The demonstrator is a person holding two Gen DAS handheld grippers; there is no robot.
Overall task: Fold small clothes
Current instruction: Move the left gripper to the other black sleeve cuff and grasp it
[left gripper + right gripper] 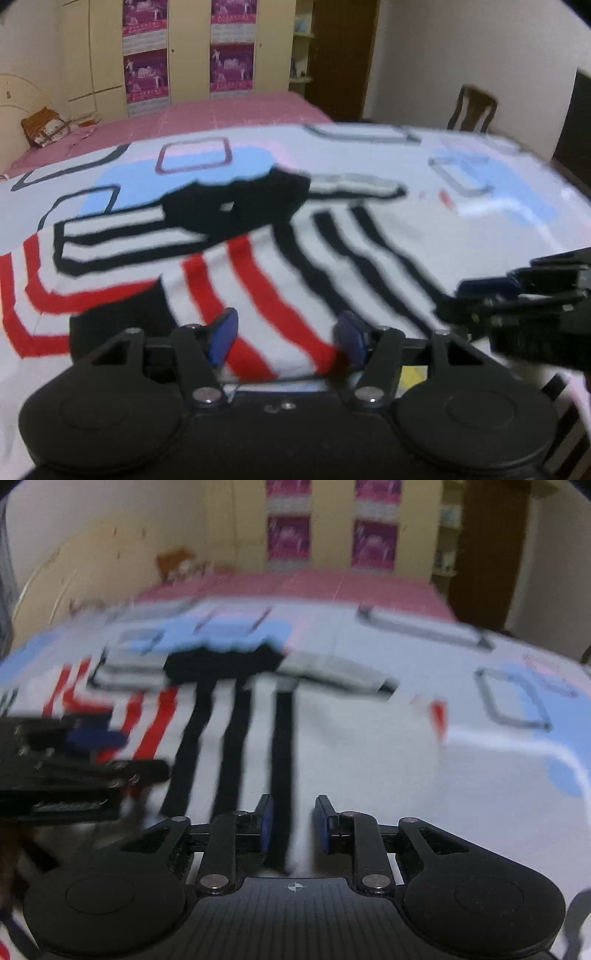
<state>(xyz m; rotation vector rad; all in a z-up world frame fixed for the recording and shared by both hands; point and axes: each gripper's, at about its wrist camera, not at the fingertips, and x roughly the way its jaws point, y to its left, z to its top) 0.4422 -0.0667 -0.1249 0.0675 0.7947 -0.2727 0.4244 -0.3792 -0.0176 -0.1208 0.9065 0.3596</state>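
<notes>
Left gripper [286, 338] jaws wide, straddling the near hem of the striped shirt [258, 280] at its red stripes. Shirt lies flat on the patterned tablecloth [480, 221], black collar far side. Right gripper [293, 825] jaws wide over the hem at a black stripe. Both views motion-blurred.

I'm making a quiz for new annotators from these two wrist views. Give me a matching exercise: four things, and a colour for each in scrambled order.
Things:
1. collar
2. bed cover
3. finger pads
4. chair

Colours:
A. pink
B. brown
C. black
D. dark blue

Pairs: 1-C, 2-A, 3-D, 4-B
</notes>
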